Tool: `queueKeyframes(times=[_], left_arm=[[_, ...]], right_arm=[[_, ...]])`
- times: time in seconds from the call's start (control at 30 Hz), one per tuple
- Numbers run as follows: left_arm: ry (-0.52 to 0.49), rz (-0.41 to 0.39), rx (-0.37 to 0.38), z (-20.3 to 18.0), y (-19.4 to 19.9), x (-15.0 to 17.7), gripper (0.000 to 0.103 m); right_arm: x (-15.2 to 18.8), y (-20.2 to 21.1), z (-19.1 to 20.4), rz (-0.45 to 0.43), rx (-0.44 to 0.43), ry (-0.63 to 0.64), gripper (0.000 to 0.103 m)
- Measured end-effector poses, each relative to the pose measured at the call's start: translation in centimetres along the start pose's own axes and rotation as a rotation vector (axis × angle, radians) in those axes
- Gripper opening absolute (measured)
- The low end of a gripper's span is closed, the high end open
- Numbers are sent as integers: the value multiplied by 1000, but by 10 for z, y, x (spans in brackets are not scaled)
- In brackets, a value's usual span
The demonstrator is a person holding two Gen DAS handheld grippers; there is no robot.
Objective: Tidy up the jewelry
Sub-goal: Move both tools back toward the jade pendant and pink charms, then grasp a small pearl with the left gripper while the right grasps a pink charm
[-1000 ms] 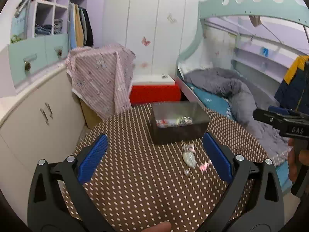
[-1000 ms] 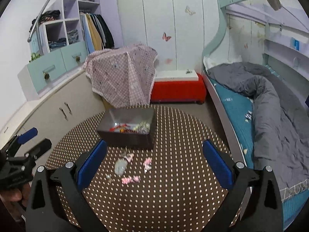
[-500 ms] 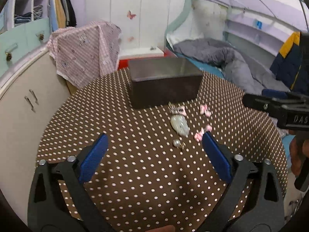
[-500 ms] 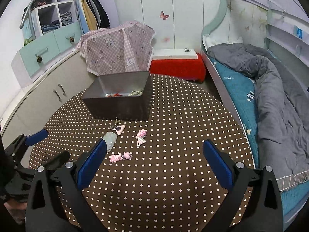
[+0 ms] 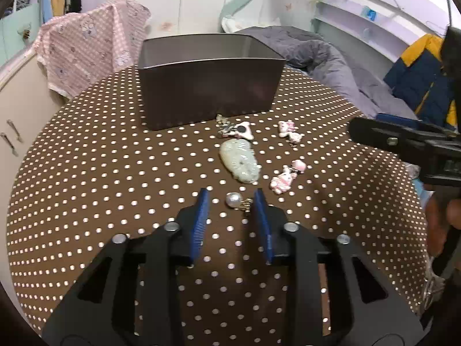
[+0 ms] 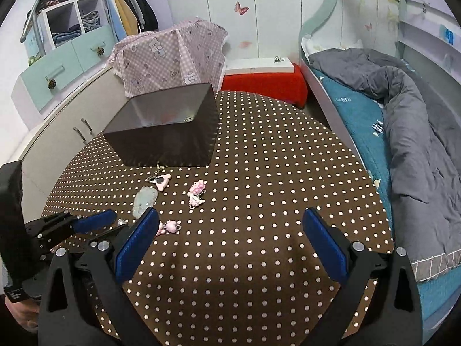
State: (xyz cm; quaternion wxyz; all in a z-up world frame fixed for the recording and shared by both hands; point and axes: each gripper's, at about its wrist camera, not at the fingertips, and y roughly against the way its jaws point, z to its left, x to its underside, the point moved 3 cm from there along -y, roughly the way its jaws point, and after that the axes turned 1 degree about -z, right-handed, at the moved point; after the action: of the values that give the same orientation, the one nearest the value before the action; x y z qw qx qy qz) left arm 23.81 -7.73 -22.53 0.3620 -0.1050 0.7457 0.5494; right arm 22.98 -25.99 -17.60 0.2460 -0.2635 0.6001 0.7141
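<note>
Pearl earring [image 5: 234, 199] lies near on the worktop [image 5: 100, 190], between the left tongs [image 5: 232, 201], just narrowed, not yet pinching. Light, round, slippery: grip its gold clasp. Right tongs [image 6: 230, 227] gape wide, empty.
</note>
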Motion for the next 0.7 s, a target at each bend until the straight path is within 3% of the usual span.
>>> queueKeyframes(times=[0.07, 0.23, 0.33, 0.43, 0.5, 0.6, 0.7], left_arm=[[-2, 4, 19, 0, -2, -1, 15], [-4, -7, 21, -1, 5, 1, 15], [0, -27, 12, 3, 13, 0, 15], [13, -49, 3, 8, 22, -4, 15], [20, -65, -7, 12, 28, -6, 15], [36, -81, -18, 18, 34, -7, 15], [49, -94, -25, 23, 41, -8, 15]], right_arm=[[-1, -6, 2, 6, -9, 9, 95], [-3, -22, 10, 27, -23, 44, 92], [-4, -32, 13, 41, -30, 60, 82], [-7, -46, 19, 63, -42, 88, 63], [-8, -54, 23, 79, -47, 110, 41], [-4, -60, 36, 79, -26, 179, 18], [-1, -56, 39, 74, -49, 188, 13]])
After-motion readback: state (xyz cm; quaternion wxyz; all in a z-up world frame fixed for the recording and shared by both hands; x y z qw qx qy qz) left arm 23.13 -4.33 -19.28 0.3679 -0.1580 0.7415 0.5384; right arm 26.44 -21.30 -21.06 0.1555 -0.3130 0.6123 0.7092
